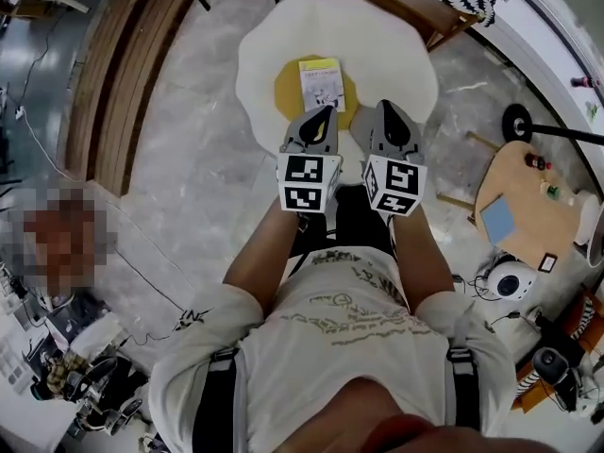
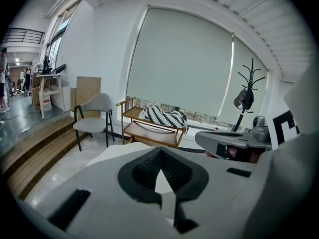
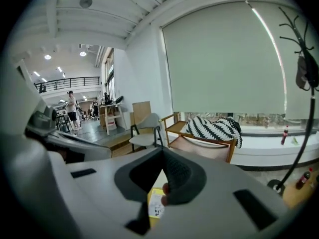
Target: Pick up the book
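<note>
Head view: thin yellow-and-white paperback book lies flat, cover up, on the yellow disc at the centre of a smooth white rounded tabletop. Grey plastic left gripper and right gripper, jaws clenched and empty, hover over the book's near edge, apparently poised for the pick.

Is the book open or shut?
Shut. The book lies flat on the yellow patch, with one whole cover facing up and no pages spread.

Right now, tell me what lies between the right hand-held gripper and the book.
Only bare rug separates the right hand-held gripper from the book in the head view.
</note>
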The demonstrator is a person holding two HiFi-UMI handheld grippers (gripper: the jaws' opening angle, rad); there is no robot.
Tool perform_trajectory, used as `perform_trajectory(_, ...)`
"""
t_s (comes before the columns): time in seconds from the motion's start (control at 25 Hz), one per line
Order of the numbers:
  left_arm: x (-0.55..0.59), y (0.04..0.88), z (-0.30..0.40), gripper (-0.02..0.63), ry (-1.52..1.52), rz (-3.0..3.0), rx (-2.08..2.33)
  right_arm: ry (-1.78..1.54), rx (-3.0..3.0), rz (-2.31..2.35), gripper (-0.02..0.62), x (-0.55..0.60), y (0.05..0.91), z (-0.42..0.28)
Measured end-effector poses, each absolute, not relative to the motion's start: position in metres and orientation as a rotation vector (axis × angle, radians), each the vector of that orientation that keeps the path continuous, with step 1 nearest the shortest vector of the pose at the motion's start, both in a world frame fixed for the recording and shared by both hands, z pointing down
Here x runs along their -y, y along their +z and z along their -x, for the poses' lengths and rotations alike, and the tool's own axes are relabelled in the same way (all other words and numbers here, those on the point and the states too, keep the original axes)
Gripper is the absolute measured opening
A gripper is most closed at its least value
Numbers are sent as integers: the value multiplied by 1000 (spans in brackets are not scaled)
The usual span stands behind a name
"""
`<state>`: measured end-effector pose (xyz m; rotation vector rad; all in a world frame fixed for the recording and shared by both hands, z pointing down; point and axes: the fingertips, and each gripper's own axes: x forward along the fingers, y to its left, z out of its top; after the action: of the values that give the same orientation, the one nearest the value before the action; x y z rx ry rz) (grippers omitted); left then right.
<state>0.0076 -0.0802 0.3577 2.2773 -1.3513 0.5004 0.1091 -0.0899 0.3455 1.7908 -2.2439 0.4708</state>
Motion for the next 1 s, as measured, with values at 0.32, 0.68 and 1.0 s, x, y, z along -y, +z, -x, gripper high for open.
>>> perform_trajectory(0.32, 85, 455, -5, 11, 596, -2087, 1338, 580, 2264, -1569, 23, 96, 431, -102)
perform_trajectory(0.68, 80, 579, 3, 11, 656, -1992, 1254, 631, 2213, -1432, 23, 94, 543, -87)
perform_trajectory(1.0, 99, 697, 37, 11, 742, -1966, 1173, 700, 2131, -1504, 23, 101, 641, -75)
